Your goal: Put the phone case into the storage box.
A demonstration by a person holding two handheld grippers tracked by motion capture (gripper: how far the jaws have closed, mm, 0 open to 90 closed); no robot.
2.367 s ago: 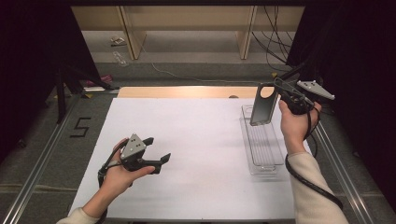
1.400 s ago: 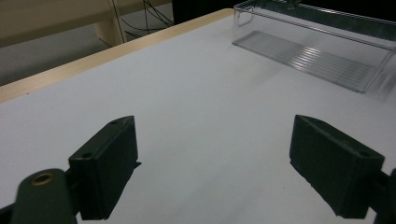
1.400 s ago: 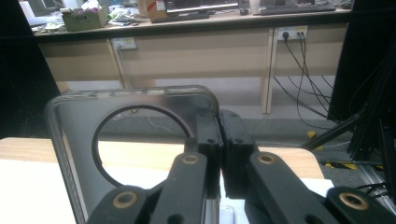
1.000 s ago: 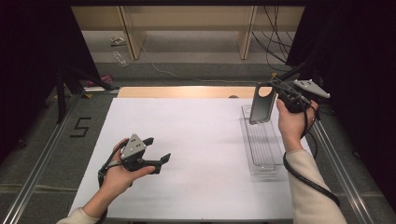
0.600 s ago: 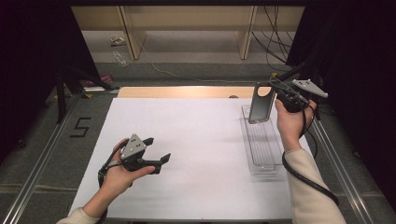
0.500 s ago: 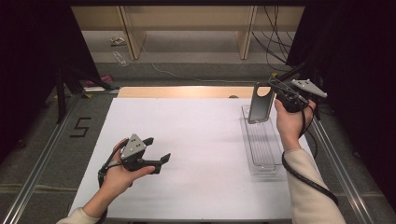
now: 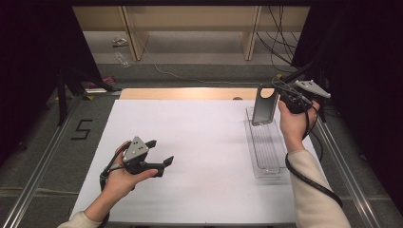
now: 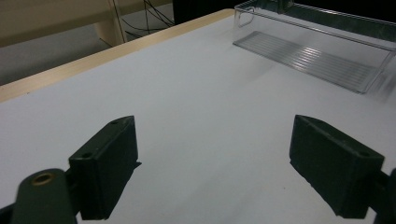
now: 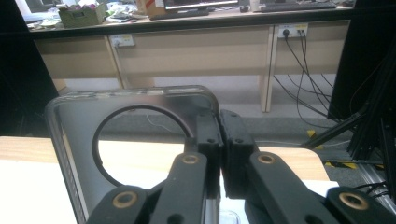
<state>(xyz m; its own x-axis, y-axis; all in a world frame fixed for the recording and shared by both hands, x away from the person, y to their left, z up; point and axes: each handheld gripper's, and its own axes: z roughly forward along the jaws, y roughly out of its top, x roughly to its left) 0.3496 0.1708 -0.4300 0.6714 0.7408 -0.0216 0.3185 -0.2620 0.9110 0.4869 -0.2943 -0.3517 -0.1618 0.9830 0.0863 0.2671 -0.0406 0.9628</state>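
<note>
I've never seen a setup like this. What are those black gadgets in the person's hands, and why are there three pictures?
A person sits at a white table holding a hand-worked tool in each hand, each ending in a two-jaw gripper. One picture is taken from above the table; the other two come from small cameras riding on each gripper, looking along its black jaws. The left gripper rests low over the table, jaws open, holding nothing. The right gripper is shut on the edge of a dark phone case with a round hole, held upright above the far end of a clear plastic tray, which is what lies on the table.
</note>
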